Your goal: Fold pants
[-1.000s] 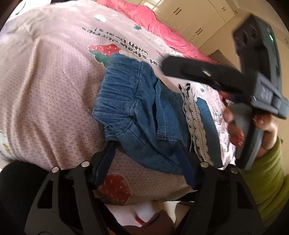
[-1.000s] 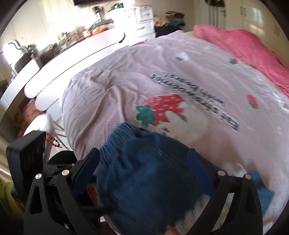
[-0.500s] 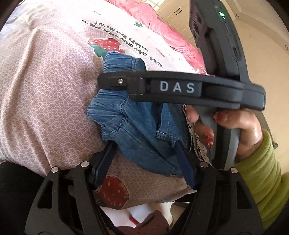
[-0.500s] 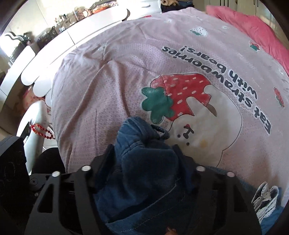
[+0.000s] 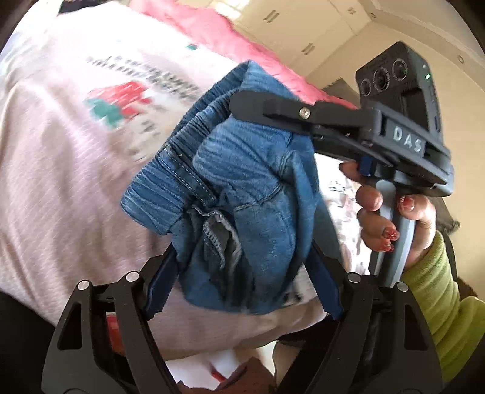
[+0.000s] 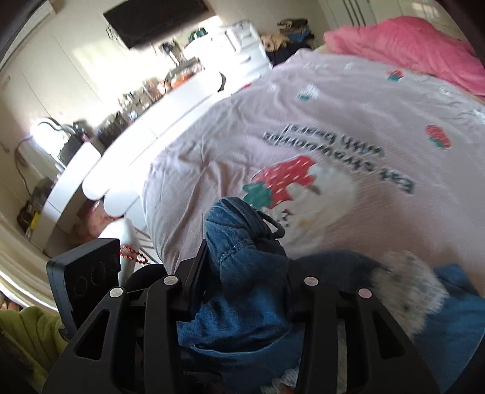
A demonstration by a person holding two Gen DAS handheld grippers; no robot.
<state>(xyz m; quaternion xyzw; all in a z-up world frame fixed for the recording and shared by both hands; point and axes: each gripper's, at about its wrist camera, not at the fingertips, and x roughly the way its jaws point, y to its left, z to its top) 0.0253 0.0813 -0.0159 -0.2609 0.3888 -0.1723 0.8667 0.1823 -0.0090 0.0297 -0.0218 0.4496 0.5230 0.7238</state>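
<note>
Denim pants (image 5: 242, 188) bunched between both grippers; right gripper (image 6: 245, 272) closing on them; left gripper (image 5: 242, 282) opening around them

My left wrist cam looks down close over the pants (image 5: 242, 194), facing the wardrobe (image 5: 303, 27). My right wrist cam, equally close, faces the dresser (image 6: 182, 100). Both share pants and quilt (image 6: 333, 121).

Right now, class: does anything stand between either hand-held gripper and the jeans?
Nothing visible does. The jeans already bunch between the pads of the left hand-held gripper, whose jaws are opening, and the right hand-held gripper is closing on their waistband end above the pink quilt.
</note>
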